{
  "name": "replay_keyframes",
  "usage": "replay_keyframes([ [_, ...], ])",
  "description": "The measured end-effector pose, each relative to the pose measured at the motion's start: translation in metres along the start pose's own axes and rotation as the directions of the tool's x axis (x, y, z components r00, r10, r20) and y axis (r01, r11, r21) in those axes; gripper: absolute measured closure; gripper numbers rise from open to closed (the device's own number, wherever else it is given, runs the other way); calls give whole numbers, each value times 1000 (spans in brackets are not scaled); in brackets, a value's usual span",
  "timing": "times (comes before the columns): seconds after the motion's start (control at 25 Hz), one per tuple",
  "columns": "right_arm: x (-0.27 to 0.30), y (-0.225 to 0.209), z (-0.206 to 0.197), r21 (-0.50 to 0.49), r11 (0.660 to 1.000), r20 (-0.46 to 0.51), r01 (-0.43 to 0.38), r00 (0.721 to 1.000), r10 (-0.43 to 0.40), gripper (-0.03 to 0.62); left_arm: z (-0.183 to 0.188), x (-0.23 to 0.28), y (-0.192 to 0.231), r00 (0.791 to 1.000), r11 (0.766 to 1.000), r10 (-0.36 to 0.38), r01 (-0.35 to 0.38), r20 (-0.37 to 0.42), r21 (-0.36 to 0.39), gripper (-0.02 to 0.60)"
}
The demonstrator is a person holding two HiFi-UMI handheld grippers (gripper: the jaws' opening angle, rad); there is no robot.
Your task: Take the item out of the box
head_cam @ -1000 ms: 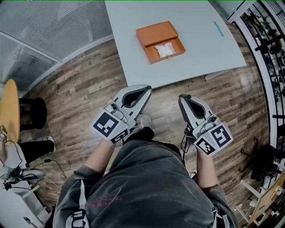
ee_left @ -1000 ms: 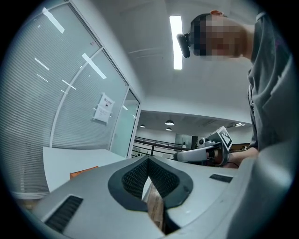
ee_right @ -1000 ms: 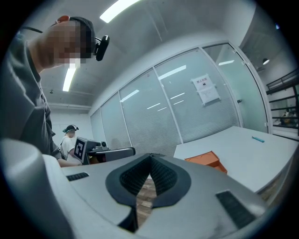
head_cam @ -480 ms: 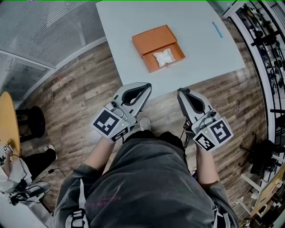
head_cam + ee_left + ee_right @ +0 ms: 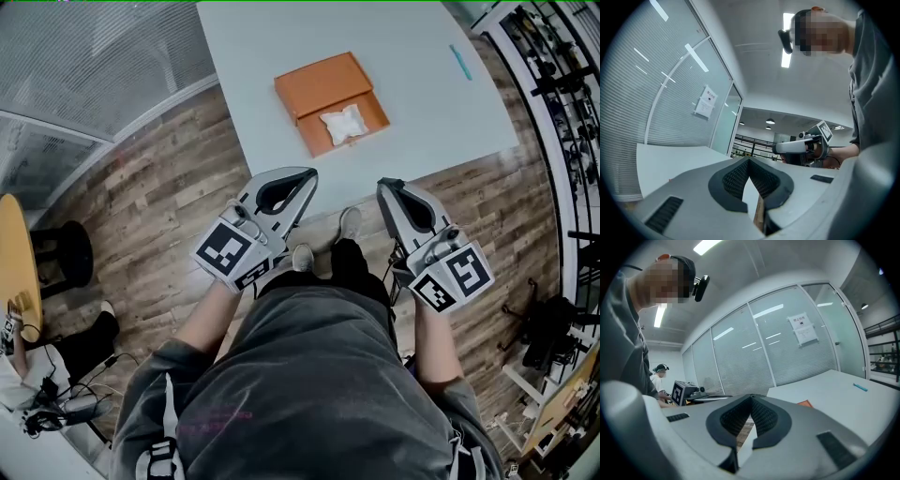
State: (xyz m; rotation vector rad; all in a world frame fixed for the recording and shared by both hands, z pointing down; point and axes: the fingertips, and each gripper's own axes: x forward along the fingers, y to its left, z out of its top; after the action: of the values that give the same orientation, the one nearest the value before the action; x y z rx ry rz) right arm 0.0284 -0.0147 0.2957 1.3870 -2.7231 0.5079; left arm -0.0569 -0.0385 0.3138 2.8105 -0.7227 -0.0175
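Observation:
An orange box (image 5: 323,82) lies on the pale table (image 5: 412,112), its drawer slid out toward me with a white packet (image 5: 342,123) in it. In the head view both grippers hover over the wooden floor just short of the table's near edge. My left gripper (image 5: 309,174) points at the edge below the box, jaws shut with nothing in them. My right gripper (image 5: 384,186) is level with it on the right, also shut and empty. The left gripper view shows its jaws (image 5: 749,159) meeting at the tip. From the right gripper (image 5: 751,397) a corner of the box (image 5: 805,403) shows.
A blue pen (image 5: 460,62) lies near the table's far right side. Racks of equipment (image 5: 562,103) line the right wall. A round wooden table (image 5: 14,253) and another person's legs (image 5: 66,342) are at the left, beside a glass partition (image 5: 84,56).
The table and box have drawn closer in the head view as I stepped forward. Both grippers now sit nearer the table's edge, still shut.

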Motion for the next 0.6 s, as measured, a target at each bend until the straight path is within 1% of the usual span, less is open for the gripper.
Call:
replay_keyframes([
  [0.16,12,-23,5,5,1000,-3,-25,1000,25,589,-3,20,13,1000,1000,26,-26,-13,-1,578],
  [0.32,24,-49,11,-4,997,-28,-72,997,72,589,-5,44,27,998,998,59,-59,-29,-14,578],
  [0.44,34,-70,14,-2,993,-50,-116,992,116,589,-10,62,40,993,994,105,-106,-45,-22,578],
  [0.6,50,-98,14,8,982,-92,-187,978,187,589,-22,84,57,982,982,176,-180,-73,-57,578],
])
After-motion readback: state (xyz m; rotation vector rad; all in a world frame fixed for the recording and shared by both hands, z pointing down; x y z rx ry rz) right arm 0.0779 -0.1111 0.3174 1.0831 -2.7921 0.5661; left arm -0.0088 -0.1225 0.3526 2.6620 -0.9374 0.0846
